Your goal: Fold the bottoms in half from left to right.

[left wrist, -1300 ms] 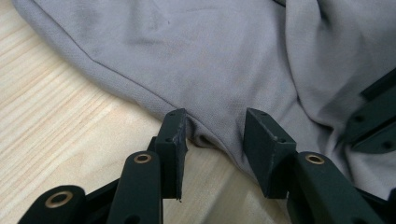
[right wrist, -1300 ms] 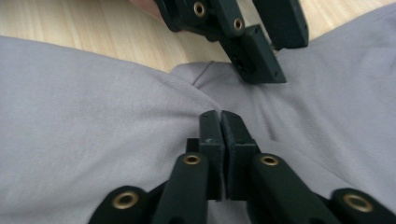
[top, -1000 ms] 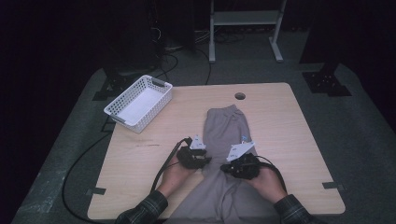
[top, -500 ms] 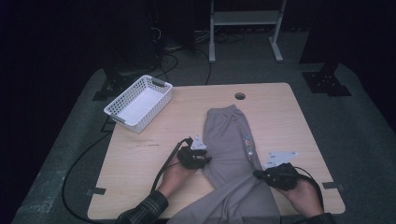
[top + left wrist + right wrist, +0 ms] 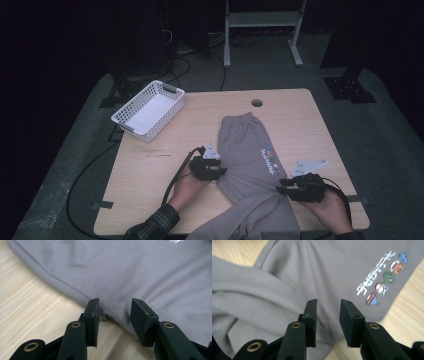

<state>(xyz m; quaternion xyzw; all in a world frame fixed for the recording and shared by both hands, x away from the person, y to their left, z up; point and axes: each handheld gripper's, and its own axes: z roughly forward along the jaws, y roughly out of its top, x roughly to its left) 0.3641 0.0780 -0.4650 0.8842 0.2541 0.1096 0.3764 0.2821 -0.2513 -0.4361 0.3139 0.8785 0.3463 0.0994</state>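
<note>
Grey jogging trousers (image 5: pixel 247 145) lie flat in the middle of the wooden table (image 5: pixel 310 120), one end hanging over the near edge. A small colourful print with white lettering (image 5: pixel 382 277) marks the right side (image 5: pixel 269 159). My left gripper (image 5: pixel 221 172) rests at the cloth's left edge, open, its jaws (image 5: pixel 115 302) straddling the hem of the grey fabric (image 5: pixel 125 270) without pinching it. My right gripper (image 5: pixel 280 188) sits at the garment's right edge, pointing left. It is open (image 5: pixel 327 302) just above the grey cloth (image 5: pixel 312 270).
A white plastic basket (image 5: pixel 148 109) stands at the table's far left corner. A round cable hole (image 5: pixel 257 103) lies near the far edge. A black cable (image 5: pixel 80 175) trails off the left side. Bare wood (image 5: pixel 150 170) lies left of the trousers.
My right gripper has swung from the middle of the trousers out to their right edge. The left gripper has barely moved.
</note>
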